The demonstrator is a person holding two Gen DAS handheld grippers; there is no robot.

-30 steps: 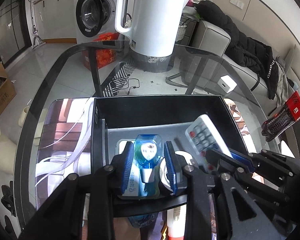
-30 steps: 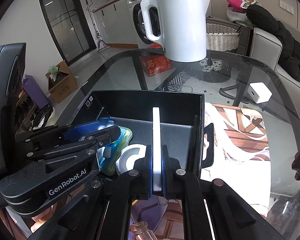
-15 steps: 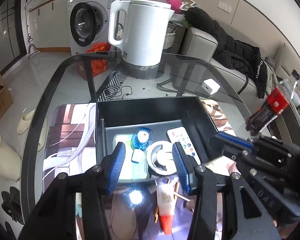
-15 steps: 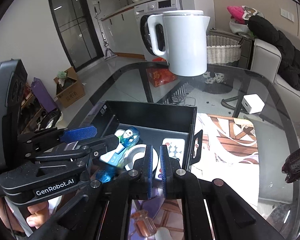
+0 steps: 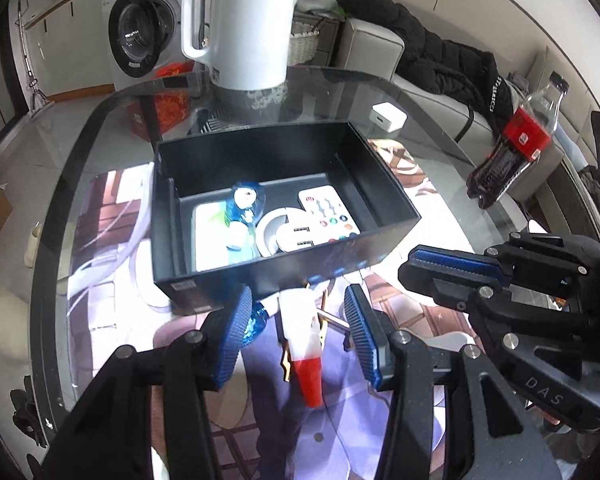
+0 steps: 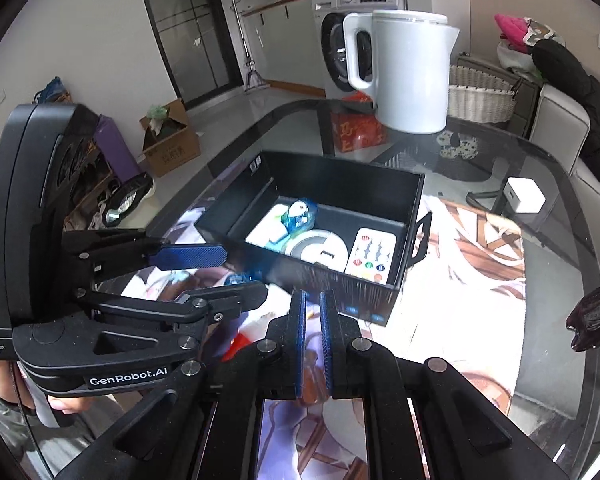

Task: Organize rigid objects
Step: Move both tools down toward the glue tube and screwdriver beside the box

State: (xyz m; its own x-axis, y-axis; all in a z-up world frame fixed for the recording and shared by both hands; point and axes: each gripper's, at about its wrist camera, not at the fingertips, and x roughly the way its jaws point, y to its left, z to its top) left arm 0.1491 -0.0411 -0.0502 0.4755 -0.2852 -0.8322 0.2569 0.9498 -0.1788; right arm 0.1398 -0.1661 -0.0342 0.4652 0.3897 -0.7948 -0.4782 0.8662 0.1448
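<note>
A black box (image 5: 384, 178) (image 6: 340, 178) stands on the glass table. It holds a blue figure (image 5: 242, 210) (image 6: 298, 214), a white round hub (image 5: 286, 234) (image 6: 320, 246) and a white remote (image 5: 328, 208) (image 6: 370, 254). My left gripper (image 5: 298, 320) is open, pulled back before the box, with a white tube with a red cap (image 5: 302, 340) and a blue item (image 5: 260, 318) lying between its fingers. My right gripper (image 6: 311, 312) is nearly closed and empty, near the box's front wall. It shows at the right of the left wrist view (image 5: 456, 270).
A white kettle (image 5: 244, 24) (image 6: 404, 70) stands at the far table edge. A cola bottle (image 5: 512, 148) and a white charger cube (image 5: 388, 116) (image 6: 524, 196) are at the right. A printed mat (image 6: 472, 248) lies under the box.
Both grippers let go of their objects in the box and drew back. The blue figure and the remote now lie in the box. The left jaws opened wide.
</note>
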